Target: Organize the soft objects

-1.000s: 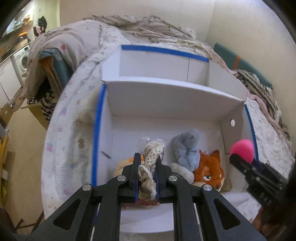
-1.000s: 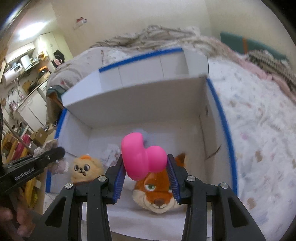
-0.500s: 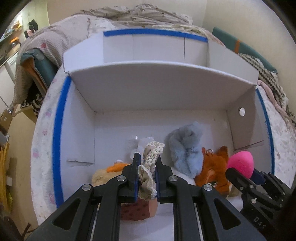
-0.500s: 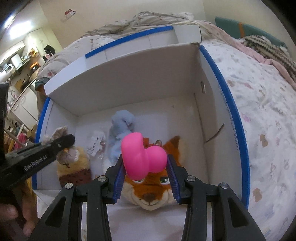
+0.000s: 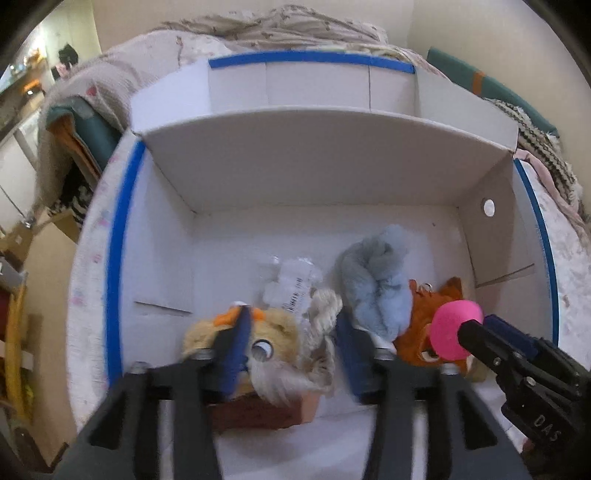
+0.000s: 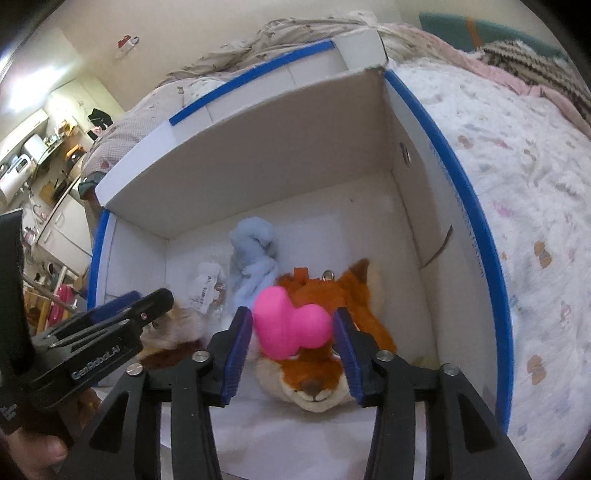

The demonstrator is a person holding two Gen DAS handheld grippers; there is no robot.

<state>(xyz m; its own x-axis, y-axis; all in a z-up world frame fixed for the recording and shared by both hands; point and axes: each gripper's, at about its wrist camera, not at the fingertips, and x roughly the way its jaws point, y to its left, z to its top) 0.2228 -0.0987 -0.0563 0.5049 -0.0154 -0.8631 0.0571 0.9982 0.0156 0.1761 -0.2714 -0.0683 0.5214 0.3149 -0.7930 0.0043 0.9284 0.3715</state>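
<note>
A white cardboard box (image 5: 332,162) with blue tape edges sits on a bed. Inside lie a tan plush toy (image 5: 275,332), a pale blue fluffy item (image 5: 376,280), an orange fox plush (image 6: 325,306) and a clear packet (image 5: 291,284). My left gripper (image 5: 291,343) is open inside the box; a cream lace fabric piece (image 5: 321,332) hangs loose between its fingers, over the tan plush. My right gripper (image 6: 293,336) has opened around a pink sponge (image 6: 291,325), which sits between the pads over the fox. The sponge also shows in the left wrist view (image 5: 454,328).
The bed's floral quilt (image 6: 535,206) surrounds the box. A crumpled blanket (image 5: 288,29) lies behind it. A chair with clothes (image 5: 77,133) stands at the left. A kitchen area (image 6: 40,155) is far left.
Both grippers moved down into the box. The left jaws opened wide, releasing the lace fabric onto the tan plush. The right jaws opened off the pink sponge.
</note>
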